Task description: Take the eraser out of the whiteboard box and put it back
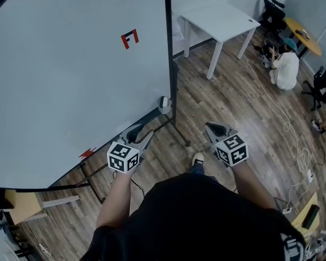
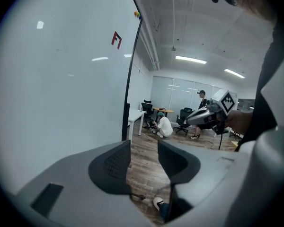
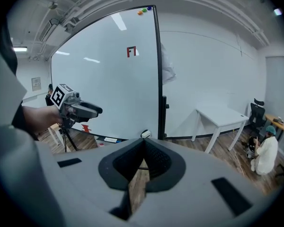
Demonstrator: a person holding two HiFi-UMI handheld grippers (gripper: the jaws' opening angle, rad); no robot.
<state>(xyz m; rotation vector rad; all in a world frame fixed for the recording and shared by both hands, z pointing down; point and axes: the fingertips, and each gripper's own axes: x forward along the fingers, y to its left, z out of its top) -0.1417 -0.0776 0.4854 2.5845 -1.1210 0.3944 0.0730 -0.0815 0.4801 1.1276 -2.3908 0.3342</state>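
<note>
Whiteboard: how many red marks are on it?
2. One red mark sits high near the whiteboard's right edge; the other low, by the bottom edge. Its cropped left part may hide more.

We see a wood-plank floor [image 1: 233, 102], a white table [image 1: 220, 20] beside a white wall [image 3: 203, 70], and ceiling strip lights [image 2: 190, 59].

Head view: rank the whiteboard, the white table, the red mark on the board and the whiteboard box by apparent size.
1. whiteboard, by far the largest
2. white table
3. red mark and whiteboard box look about alike, so they are not ranked against each other.
</note>
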